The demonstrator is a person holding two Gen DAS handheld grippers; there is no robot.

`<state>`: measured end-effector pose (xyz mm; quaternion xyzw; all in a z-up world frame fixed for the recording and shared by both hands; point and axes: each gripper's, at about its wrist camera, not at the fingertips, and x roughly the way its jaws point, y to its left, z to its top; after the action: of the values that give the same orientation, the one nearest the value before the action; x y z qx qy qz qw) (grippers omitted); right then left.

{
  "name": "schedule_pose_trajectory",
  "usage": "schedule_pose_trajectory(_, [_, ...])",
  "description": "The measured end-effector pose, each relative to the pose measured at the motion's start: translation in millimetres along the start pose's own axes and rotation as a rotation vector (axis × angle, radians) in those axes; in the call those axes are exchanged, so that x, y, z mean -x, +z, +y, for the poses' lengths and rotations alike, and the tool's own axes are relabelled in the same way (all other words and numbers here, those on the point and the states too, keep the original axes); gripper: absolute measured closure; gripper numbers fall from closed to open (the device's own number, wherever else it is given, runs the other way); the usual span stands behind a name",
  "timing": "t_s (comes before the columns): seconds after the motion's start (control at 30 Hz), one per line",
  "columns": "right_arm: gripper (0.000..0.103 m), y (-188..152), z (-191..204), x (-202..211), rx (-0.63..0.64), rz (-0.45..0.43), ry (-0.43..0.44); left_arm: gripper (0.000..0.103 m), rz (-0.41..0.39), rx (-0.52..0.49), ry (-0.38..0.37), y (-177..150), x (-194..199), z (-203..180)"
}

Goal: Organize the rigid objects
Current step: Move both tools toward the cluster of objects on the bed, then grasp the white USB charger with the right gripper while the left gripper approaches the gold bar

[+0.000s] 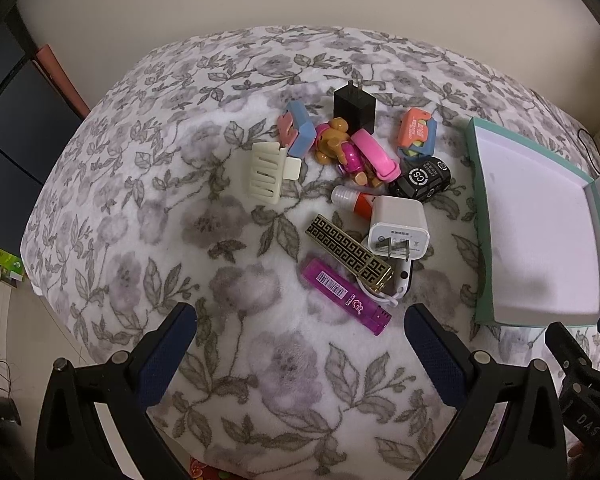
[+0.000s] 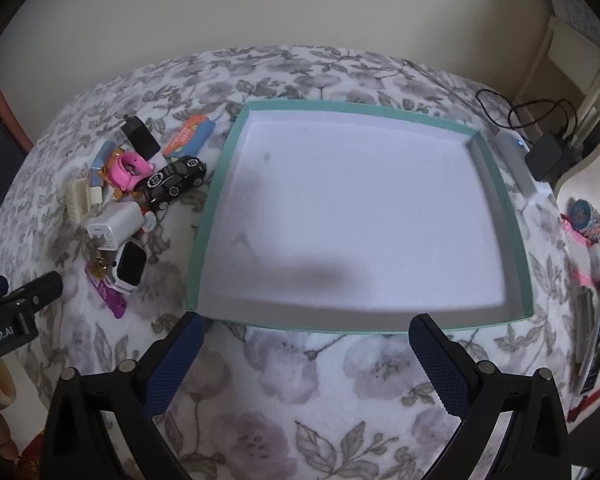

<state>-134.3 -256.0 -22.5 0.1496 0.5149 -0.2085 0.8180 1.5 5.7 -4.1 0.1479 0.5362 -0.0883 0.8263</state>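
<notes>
Left hand-held gripper (image 1: pixel 300 332), right hand-held gripper (image 2: pixel 306 340) gaping, empty; smartwatch (image 1: pixel 405 277) mostly hidden.

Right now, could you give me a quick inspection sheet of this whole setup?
Surface: flowered blanket.
Job's things: white tray with a teal rim, holding nothing; to its left a pile with toy car, white charger, black charger, purple lighter, cream hair clip.
Clutter: small items at the right edge.
Grippers: left gripper and right gripper open, holding nothing.
Cables: black cord behind the tray.
Surroundings: plain wall.
</notes>
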Motion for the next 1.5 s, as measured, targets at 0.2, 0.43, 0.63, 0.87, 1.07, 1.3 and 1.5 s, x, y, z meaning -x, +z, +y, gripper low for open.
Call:
schedule_pose_trajectory(0.2, [0.0, -1, 2, -1, 0.0, 0.001, -0.001, 0.0, -0.051, -0.004, 0.033, 1, 2, 0])
schedule_pose_trajectory(0.43, [0.0, -2, 14, 1, 0.029, -0.008, -0.001, 0.0, -0.045, -0.003, 0.023, 3, 2, 2])
schedule_pose_trajectory(0.63, [0.0, -1, 22, -3, 0.057, -0.005, -0.002, 0.0, -0.017, 0.004, 0.016, 4, -1, 4])
schedule_pose_trajectory(0.87, [0.0, 3, 35, -2, 0.072, -0.038, 0.046, 0.0, -0.042, 0.109, 0.06, 8, 1, 26])
schedule_pose_trajectory(1.07, [0.0, 14, 56, -4, 0.057, -0.041, 0.164, 0.0, -0.01, 0.271, 0.056, 10, -10, 62])
schedule_pose_trajectory(1.3, [0.0, 30, 81, -19, 0.067, -0.016, 0.238, 0.0, 0.09, 0.352, 0.05, 16, -35, 72])
schedule_pose_trajectory(1.5, [0.0, 49, 84, -43, -0.019, 0.022, 0.284, 0.0, 0.186, 0.456, 0.046, 25, -60, 79])
